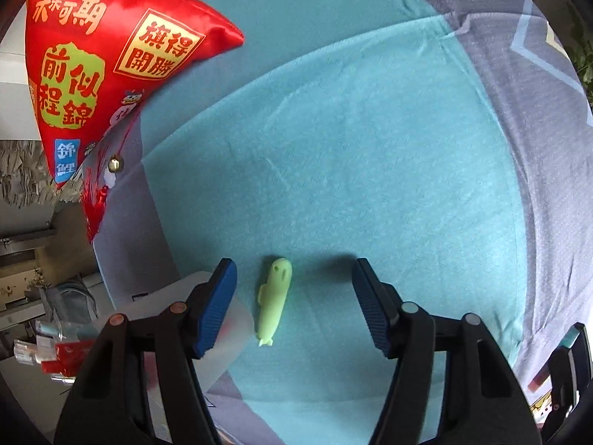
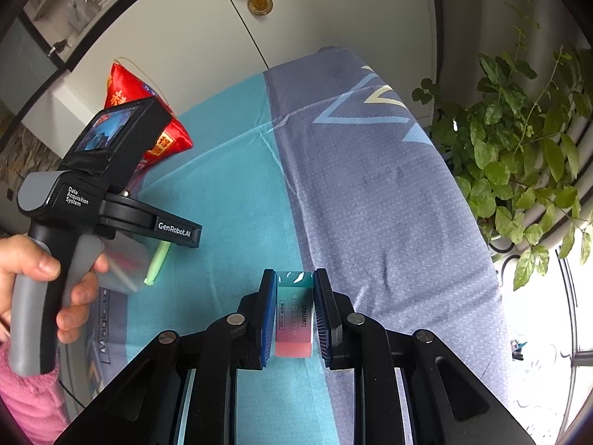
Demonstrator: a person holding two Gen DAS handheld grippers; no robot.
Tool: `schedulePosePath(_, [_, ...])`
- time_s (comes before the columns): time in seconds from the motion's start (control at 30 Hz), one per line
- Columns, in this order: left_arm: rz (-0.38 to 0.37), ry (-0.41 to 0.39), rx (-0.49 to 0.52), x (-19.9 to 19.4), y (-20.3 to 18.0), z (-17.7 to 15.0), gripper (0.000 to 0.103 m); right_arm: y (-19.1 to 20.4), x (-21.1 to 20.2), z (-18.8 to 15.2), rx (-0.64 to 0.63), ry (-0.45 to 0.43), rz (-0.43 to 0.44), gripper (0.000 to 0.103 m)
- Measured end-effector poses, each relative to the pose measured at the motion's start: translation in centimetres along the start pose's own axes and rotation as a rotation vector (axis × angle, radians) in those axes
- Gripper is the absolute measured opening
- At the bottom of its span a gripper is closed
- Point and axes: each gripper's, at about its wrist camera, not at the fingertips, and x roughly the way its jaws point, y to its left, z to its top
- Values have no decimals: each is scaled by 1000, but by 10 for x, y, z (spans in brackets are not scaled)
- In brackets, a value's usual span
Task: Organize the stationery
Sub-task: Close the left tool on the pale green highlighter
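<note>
A pale green fish-shaped eraser (image 1: pixel 273 302) lies on the teal cloth (image 1: pixel 352 148), between the blue pads of my left gripper (image 1: pixel 294 306), nearer the left pad. The left gripper is open and wide of it on both sides. The green eraser also shows in the right wrist view (image 2: pixel 157 261), under the left gripper's body (image 2: pixel 111 200). My right gripper (image 2: pixel 294 315) is shut on a teal-to-pink Deli eraser (image 2: pixel 293 315), held lengthwise between its pads above the cloth. A translucent frosted pouch (image 1: pixel 226 333) lies by the left pad, partly hidden.
A red satin charm pillow with gold characters and a tassel (image 1: pixel 100 74) lies at the far left of the cloth. The bed has a grey-blue sheet (image 2: pixel 389 204). A leafy plant (image 2: pixel 519 155) stands at the right. A cabinet with a medal (image 2: pixel 259 2) is behind.
</note>
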Motion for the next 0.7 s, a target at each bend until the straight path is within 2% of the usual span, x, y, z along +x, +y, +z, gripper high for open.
schedulePosePath(0.13, [-66,1,18,10,10,-16,38,-5,2,1,0,3,19,21])
schedulePosePath(0.3, [-88,-21,13,11,17,-28,24,-7,1,0,0,0,36,21])
schedulePosePath(0.4, [-166,-17,26,5,13,-36,12,-7,2,-1,-5,2,40,21])
schedulePosePath(0.43, [-181,-13,38,5,11,-40,11,-6,2,-2,-7,4,42,21])
schedulePosePath(0.6, [-156,-38,132,4,-10,-64,10,-5,2,-3,-11,6,50,21])
schedulePosePath(0.67, [-138,-61,173,1,-15,-73,15,-6,0,-3,-10,2,48,21])
schedulePosePath(0.7, [-125,-78,183,-1,-19,-77,14,-6,-1,-3,-8,0,47,21])
